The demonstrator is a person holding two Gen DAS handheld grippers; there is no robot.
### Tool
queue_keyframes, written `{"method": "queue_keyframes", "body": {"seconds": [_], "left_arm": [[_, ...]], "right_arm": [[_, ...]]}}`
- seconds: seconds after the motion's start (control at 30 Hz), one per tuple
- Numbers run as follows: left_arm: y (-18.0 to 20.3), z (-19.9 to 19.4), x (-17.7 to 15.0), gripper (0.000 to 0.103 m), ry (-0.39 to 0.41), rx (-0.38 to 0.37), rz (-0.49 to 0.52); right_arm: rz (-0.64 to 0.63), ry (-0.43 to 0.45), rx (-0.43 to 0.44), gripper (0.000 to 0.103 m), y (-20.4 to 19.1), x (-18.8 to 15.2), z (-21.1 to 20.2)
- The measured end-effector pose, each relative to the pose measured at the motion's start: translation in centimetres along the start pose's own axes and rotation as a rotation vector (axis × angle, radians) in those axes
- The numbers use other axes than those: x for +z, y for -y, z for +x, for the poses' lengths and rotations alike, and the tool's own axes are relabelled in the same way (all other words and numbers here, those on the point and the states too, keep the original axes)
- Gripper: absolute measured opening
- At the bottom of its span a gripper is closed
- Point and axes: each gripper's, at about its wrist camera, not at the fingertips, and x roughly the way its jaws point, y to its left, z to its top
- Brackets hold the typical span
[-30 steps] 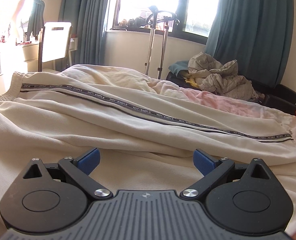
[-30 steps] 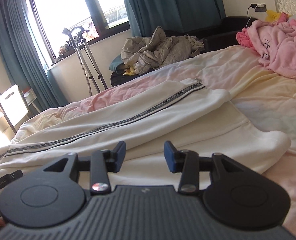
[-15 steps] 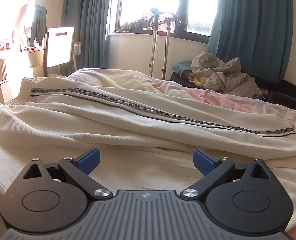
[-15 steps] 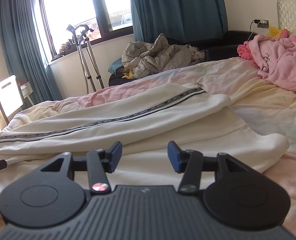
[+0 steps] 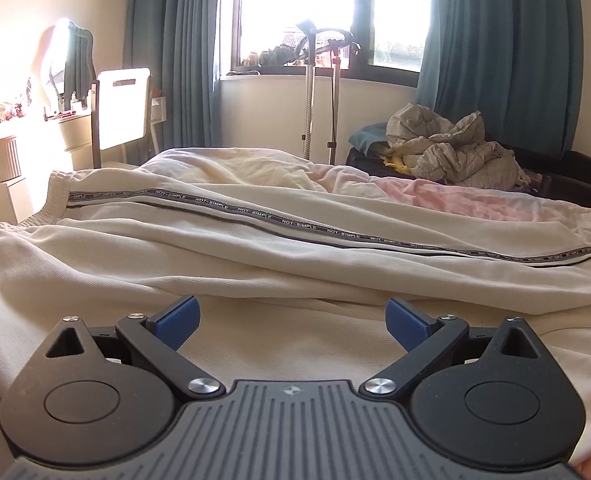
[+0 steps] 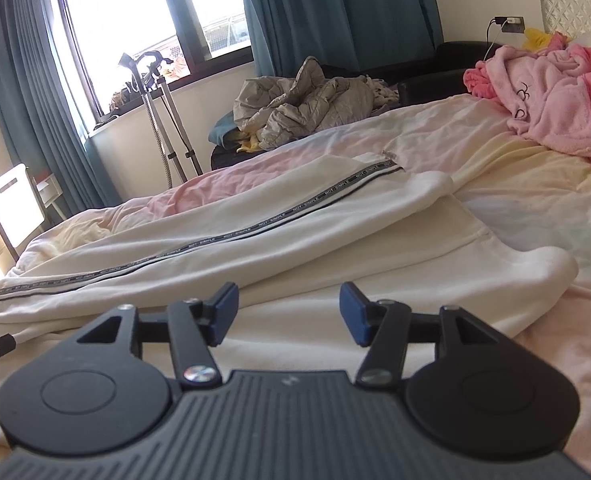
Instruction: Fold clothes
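I am holding my left gripper [image 5: 291,318] low over the near edge of the cream trousers [image 5: 255,256], its blue pads spread wide with nothing between them. My right gripper [image 6: 288,312] is hovering likewise, jaws parted, gripping nothing. The trousers are lying lengthwise across the bed [image 6: 535,184], lettered side stripe [image 6: 255,230] facing up, waistband toward my left. A pink robe [image 6: 551,100] is sitting crumpled well apart, near the headboard.
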Motion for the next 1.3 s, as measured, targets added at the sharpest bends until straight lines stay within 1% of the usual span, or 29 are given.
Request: {"method": "queue_keyframes", "body": {"seconds": [0.13, 0.3, 0.47, 0.63, 0.7, 0.73, 0.77, 0.87, 0.93, 1.0, 1.1, 1.17, 1.23, 1.3], "left_arm": [[0.1, -0.1, 0.0, 0.1, 0.005, -0.005, 0.01], [-0.1, -0.1, 0.1, 0.1, 0.009, -0.012, -0.002], [-0.3, -0.3, 0.3, 0.1, 0.017, -0.023, -0.016], [-0.7, -0.3, 0.3, 0.101, 0.017, -0.031, -0.028], [-0.8, -0.3, 0.3, 0.101, 0.016, -0.031, -0.031], [-0.8, -0.4, 0.4, 0.101, 0.016, -0.03, -0.032], [-0.9, -0.4, 0.4, 0.101, 0.018, -0.032, -0.035], [-1.3, -0.7, 0.5, 0.101, 0.024, -0.043, -0.055], [-1.6, -0.6, 0.6, 0.101, 0.023, -0.047, -0.068], [-1.8, -0.6, 0.6, 0.101, 0.019, -0.049, -0.079], [-2.1, -0.5, 0.6, 0.101, 0.013, -0.052, -0.098], [-2.3, -0.5, 0.6, 0.101, 0.007, -0.053, -0.116], [-2.5, -0.4, 0.7, 0.101, 0.001, -0.049, -0.125], [-2.7, -0.4, 0.7, 0.101, -0.005, -0.044, -0.13]], "right_arm": [[0.009, -0.001, 0.002, 0.058, 0.1, 0.0, 0.0], [0.009, -0.004, -0.007, 0.059, 0.1, 0.0, 0.1], [0.027, -0.01, -0.017, 0.066, 0.4, -0.2, 0.2], [0.066, -0.01, -0.037, 0.068, 1.2, -0.2, 0.4], [0.117, 0.01, -0.038, 0.07, 2.5, -0.2, 0.6], [0.194, 0.019, -0.042, 0.075, 4.0, -0.2, 0.9], [0.328, 0.01, -0.08, 0.075, 6.3, -0.3, 1.4], [0.59, 0.012, -0.171, 0.075, 10.9, -1.3, 1.7], [0.702, 0.027, -0.23, 0.075, 12.6, -2.1, 1.4], [0.761, 0.029, -0.275, 0.075, 13.5, -2.6, 1.2], [0.757, 0.073, -0.335, 0.077, 13.3, -2.8, 0.5], [0.738, 0.084, -0.369, 0.084, 13.4, -2.8, 0.6], [0.753, 0.076, -0.36, 0.084, 13.9, -3.3, 1.4], [0.758, 0.067, -0.325, 0.085, 14.6, -3.8, 2.8]]}}
